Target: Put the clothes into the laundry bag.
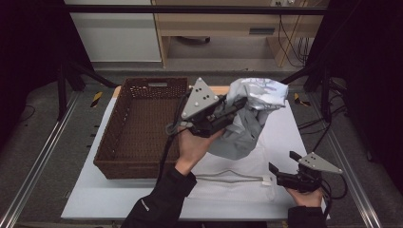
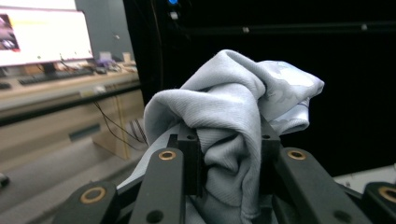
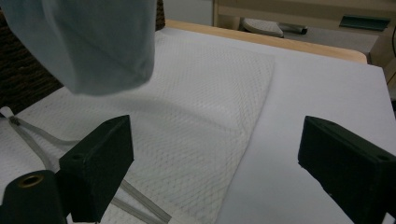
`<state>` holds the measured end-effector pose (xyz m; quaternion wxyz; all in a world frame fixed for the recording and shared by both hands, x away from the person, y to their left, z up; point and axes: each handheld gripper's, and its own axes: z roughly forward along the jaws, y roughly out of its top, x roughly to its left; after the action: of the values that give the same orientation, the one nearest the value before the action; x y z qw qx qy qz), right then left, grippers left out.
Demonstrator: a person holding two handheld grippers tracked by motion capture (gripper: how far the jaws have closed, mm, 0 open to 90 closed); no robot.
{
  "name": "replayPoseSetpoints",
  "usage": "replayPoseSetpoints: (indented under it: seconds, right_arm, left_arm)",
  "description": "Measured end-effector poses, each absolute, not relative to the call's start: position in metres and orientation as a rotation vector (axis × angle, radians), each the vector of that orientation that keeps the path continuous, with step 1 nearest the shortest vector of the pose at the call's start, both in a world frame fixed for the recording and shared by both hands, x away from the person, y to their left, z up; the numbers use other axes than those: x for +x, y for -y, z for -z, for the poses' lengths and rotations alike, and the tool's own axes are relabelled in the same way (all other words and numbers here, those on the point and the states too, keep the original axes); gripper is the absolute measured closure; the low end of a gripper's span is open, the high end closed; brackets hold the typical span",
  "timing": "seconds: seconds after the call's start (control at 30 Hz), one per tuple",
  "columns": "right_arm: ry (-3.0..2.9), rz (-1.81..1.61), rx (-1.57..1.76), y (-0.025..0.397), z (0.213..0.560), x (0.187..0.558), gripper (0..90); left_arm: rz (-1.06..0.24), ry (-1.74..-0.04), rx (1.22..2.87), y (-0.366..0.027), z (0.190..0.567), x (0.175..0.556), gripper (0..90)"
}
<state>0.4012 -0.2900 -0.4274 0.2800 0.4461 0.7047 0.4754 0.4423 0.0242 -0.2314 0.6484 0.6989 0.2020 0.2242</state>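
Grey garment (image 2: pixel 233 126) covers the left gripper (image 2: pixel 229 154) jaw tips, so pads hidden. Garment's top cut off by right gripper view's upper edge. Mesh bag (image 1: pixel 237 178) partly hidden under garment & left forearm; print on garment too blurred to read.

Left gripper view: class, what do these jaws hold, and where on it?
The left gripper is shut on a grey garment, pinching a bunched fold of its fabric; the rest hangs free.

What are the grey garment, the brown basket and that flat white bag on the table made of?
The grey garment looks like soft knitted jersey, matte: fine ribbing and loose folds show. The basket seems woven wicker or a look-alike, dark brown with an open-weave rim. The white bag appears to be mesh fabric: a net pattern and a zip along one edge.
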Motion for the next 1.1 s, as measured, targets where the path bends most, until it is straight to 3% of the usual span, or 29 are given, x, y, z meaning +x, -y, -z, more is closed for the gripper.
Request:
replayPoseSetpoints:
  seconds: [0.6, 0.9, 1.03, 1.1]
  right_arm:
    - [-1.886, -1.241, 1.206, 0.296, 0.432, 0.402, 13.1]
    - [-1.893, -1.236, 1.124, 0.298, 0.435, 0.403, 18.8]
    - [-1.904, -1.224, 1.160, 0.296, 0.438, 0.405, 17.5]
    - [-1.912, -1.221, 1.226, 0.294, 0.439, 0.406, 17.7]
  left_arm:
    - [-0.337, -0.552, 1.800, 0.014, 0.358, 0.461, 69.7]
    - [-0.285, -0.591, 1.874, 0.015, 0.407, 0.465, 67.4]
    - [-0.285, -0.602, 1.922, 0.015, 0.422, 0.465, 62.8]
    - [-0.291, -0.610, 1.949, 0.015, 0.428, 0.464, 55.9]
